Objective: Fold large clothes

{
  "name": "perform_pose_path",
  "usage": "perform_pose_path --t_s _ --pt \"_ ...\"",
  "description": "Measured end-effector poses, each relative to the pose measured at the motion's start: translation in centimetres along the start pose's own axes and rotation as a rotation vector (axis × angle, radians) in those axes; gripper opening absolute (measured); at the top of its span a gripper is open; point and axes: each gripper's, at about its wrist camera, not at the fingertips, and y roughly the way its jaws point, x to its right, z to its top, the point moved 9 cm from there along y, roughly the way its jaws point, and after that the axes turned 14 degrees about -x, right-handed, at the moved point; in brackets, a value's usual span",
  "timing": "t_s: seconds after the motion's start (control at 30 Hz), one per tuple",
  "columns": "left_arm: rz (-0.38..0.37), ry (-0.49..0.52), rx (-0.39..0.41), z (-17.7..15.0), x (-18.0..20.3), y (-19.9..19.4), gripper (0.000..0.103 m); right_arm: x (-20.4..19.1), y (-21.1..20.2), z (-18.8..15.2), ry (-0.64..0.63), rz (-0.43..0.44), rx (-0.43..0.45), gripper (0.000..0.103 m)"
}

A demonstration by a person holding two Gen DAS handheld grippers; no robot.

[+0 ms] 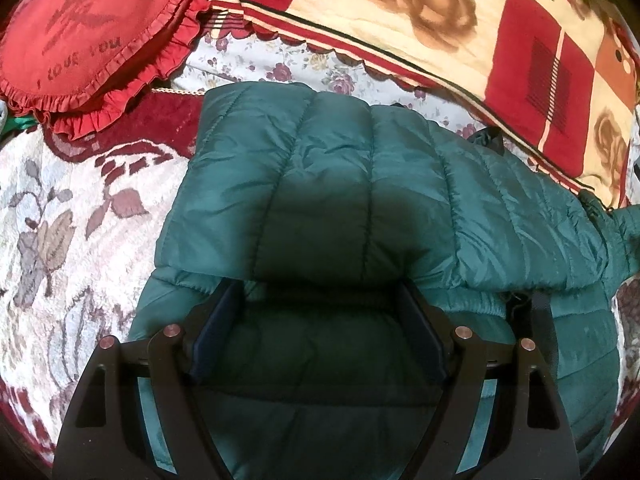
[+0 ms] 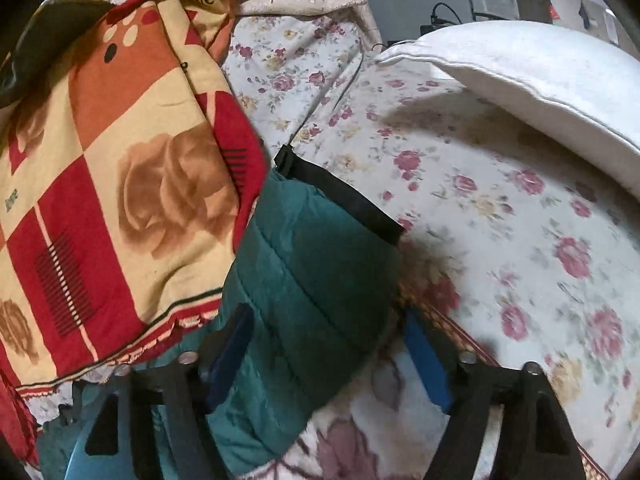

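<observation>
We are seeing the green puffer jacket point(image 1: 320, 184) lying on the bed, its folded edge facing our left gripper point(image 1: 320, 328), whose fingers are standing wide apart above it. Our right gripper point(image 2: 332, 360) is straddling the jacket's sleeve, fingers apart, with open floral sheet point(image 2: 500, 208) lying beyond.

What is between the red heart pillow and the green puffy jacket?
Bare bed cover: dark red plush of the blanket separates pillow and jacket, seen in the left wrist view.
</observation>
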Motion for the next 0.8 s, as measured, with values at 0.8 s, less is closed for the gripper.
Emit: perform_pose_path --t_s 0.8 --pt "-0.005 0.013 0.050 -0.4 0.4 -3.5 0.080 -10.2 -11.4 -6.5 -0.220 0.260 0.056 0.013"
